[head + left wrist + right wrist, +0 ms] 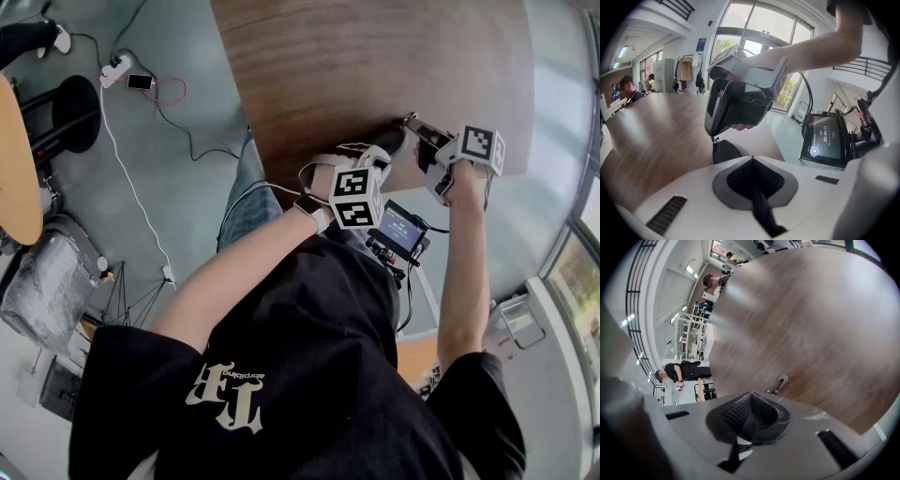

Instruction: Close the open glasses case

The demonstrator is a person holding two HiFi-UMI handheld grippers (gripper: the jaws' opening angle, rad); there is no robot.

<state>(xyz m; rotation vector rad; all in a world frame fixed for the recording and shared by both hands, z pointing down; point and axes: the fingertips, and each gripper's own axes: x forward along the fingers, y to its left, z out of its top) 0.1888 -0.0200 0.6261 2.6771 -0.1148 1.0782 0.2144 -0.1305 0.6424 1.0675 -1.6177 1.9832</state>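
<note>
Wood table [375, 66]; dark glasses case [726, 151] at edge.

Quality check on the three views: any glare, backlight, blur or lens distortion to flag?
Head view: wide lens curves the table edge, light even, focus sharp. Left gripper view: bright windows backlight the right tool, so it reads dark. Right gripper view: pale sheen across the table, black vignette in the corners, strong barrel distortion.

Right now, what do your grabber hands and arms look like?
The left gripper and right gripper are pale grey shells with black ribbed pads. Each carries a cube with black-and-white square markers. I wear a black short-sleeved T-shirt and a wristwatch.
</note>
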